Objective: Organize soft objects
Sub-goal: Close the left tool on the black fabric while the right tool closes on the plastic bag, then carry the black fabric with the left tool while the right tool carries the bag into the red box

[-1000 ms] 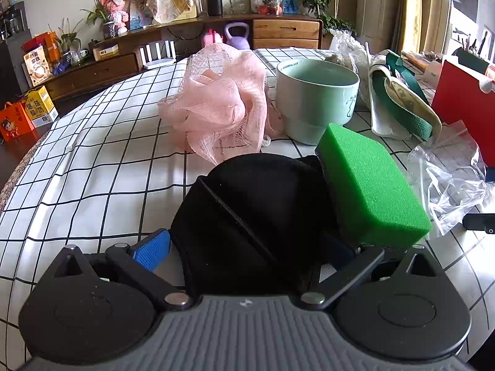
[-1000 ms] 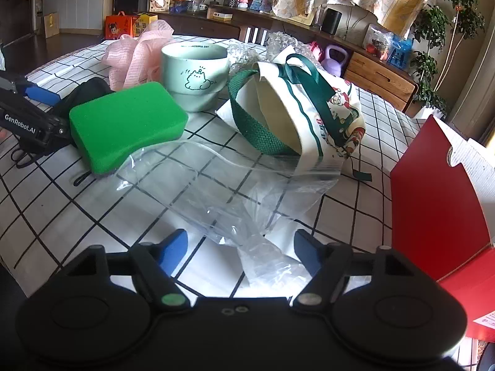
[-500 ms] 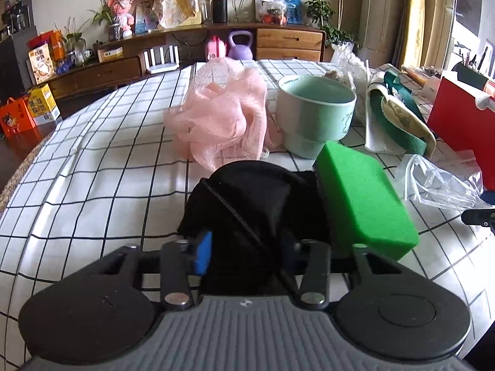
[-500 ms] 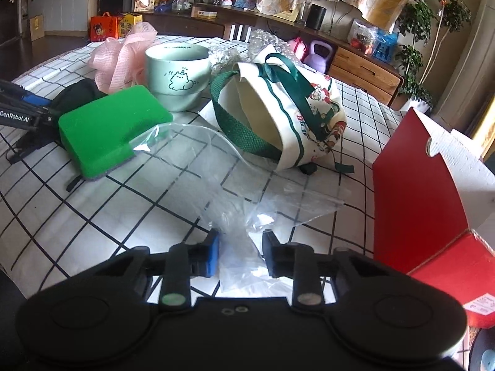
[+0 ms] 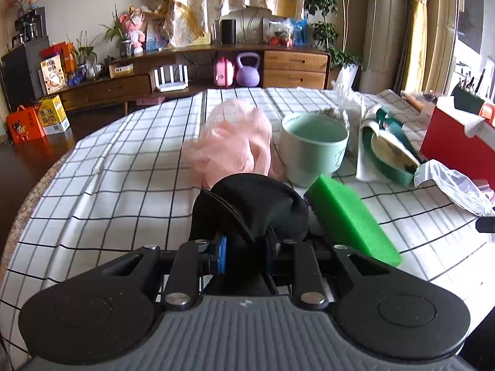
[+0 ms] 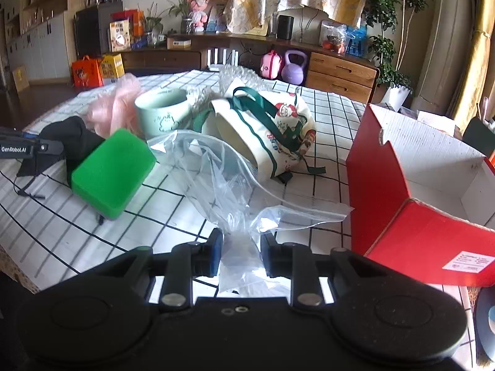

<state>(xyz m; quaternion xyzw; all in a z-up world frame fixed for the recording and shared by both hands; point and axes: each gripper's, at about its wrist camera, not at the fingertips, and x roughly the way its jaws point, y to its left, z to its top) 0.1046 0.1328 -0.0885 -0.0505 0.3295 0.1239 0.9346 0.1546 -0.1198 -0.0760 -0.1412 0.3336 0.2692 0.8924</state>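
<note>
The left gripper (image 5: 244,255) has its jaws clamped on the black cloth (image 5: 256,204), with the green sponge (image 5: 349,219) touching it at 2 o'clock. The right gripper (image 6: 239,255) pinches the clear plastic bag (image 6: 216,179), jaws nearly together.

**Daylight from the window side, heavy fisheye bend**

Bright daylight pours in from 3 o'clock past the curtains (image 5: 423,24), glaring white on the checked tablecloth (image 5: 123,160) and the clear plastic bag (image 6: 222,167). The pink mesh pouf (image 5: 235,142) looks motion-smeared. Grid lines bow outward; corners fall black.
</note>
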